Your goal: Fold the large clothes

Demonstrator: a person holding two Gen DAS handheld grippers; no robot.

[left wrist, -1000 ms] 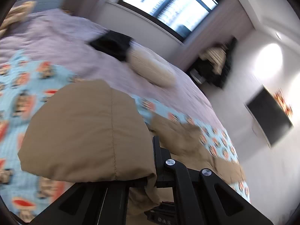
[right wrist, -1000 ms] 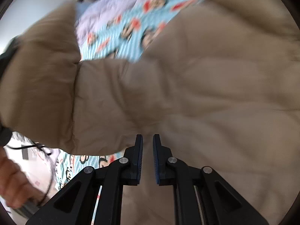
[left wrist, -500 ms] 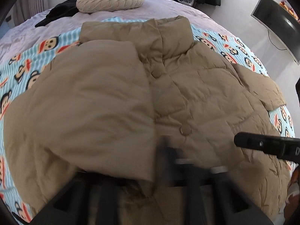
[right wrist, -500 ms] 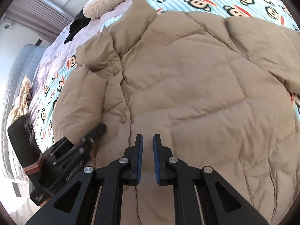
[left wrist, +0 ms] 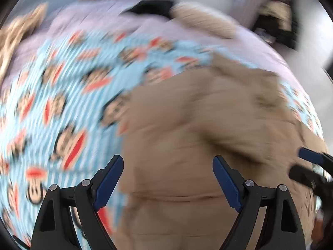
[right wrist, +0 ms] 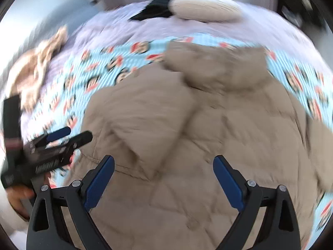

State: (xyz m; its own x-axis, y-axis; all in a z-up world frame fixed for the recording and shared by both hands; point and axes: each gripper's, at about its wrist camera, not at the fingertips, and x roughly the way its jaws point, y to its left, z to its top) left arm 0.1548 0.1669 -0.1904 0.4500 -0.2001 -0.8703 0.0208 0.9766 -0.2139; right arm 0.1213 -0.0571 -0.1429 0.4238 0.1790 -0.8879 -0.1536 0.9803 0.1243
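The left gripper is shown with its blue-padded fingers spread wide, having just been opening, with nothing clamped between them; beneath the gap lies the tan quilted puffer jacket. The right gripper is likewise seen with its fingers spread wide after just opening, no fabric being pinched. The jacket is spread flat on the light-blue blanket printed with cartoon monkey faces, its collar turned toward the far end of the bed. In the right wrist view the left gripper is seen at the jacket's left edge, borne by a hand. Beyond the blanket, a lilac bedspread, a cream round cushion and a black garment are visible, all blurred.
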